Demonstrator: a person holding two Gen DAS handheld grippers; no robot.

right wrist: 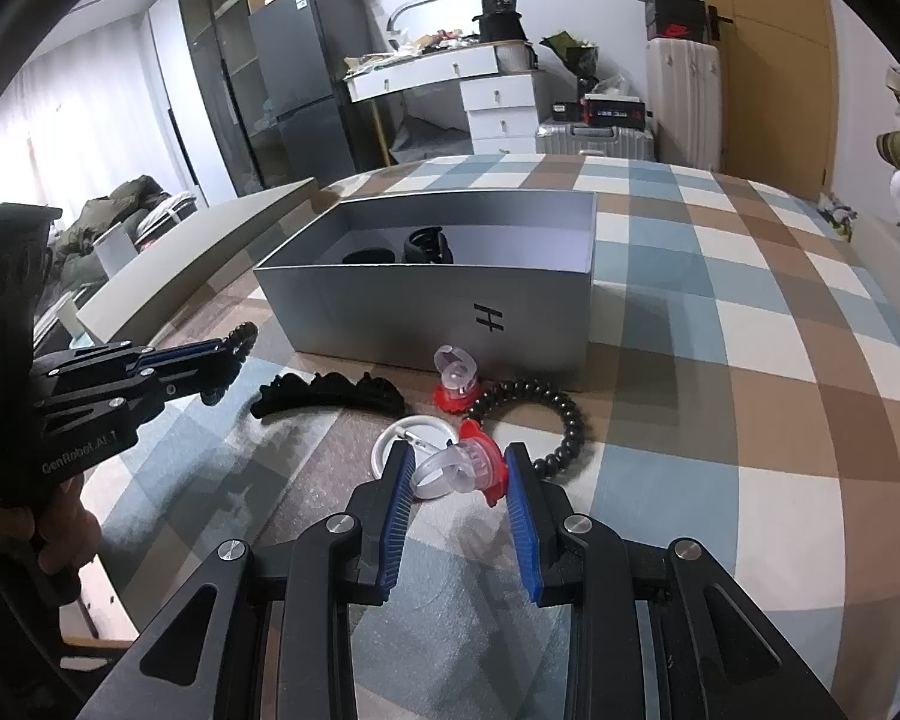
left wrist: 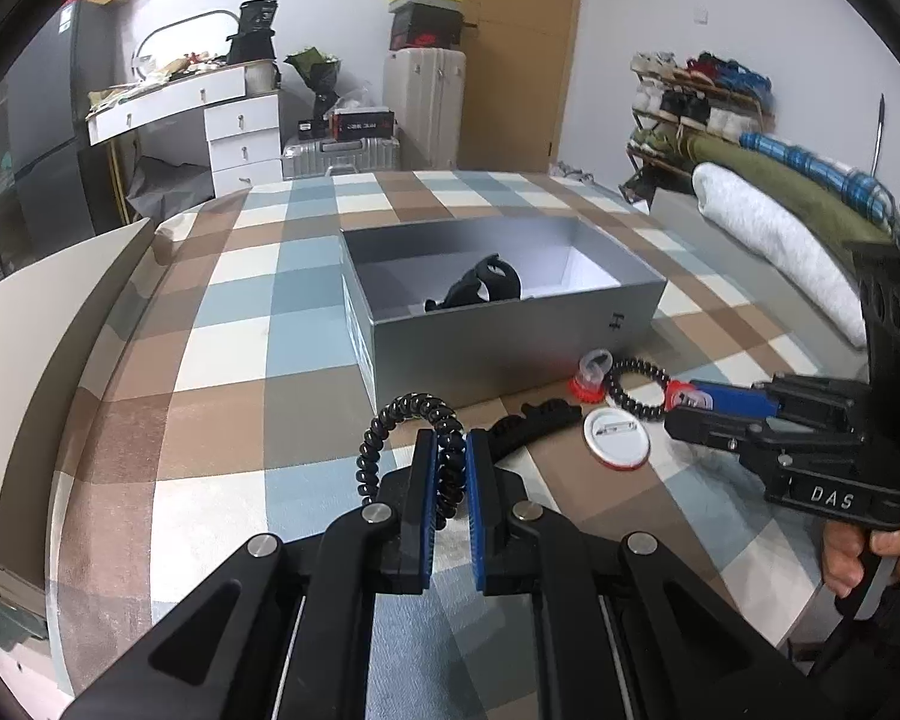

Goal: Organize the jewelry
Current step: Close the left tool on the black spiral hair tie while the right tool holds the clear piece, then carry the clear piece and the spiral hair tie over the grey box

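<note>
While the left gripper [left wrist: 451, 450] is clamped tight on a black coil hair tie [left wrist: 390, 420], the right gripper [right wrist: 459, 468] sits part-open — pads pinching a red-and-clear ring [right wrist: 471, 465] near the grey box [right wrist: 426, 312].

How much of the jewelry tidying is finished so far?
Done: a couple of black pieces already lie in the grey box. In hand: the left tongs are shut on a black coil band, and the right tongs grip a clear ring with a red top. Left on the checked cloth: a second red-topped ring, a bead bracelet, a black clip and a round badge.
</note>
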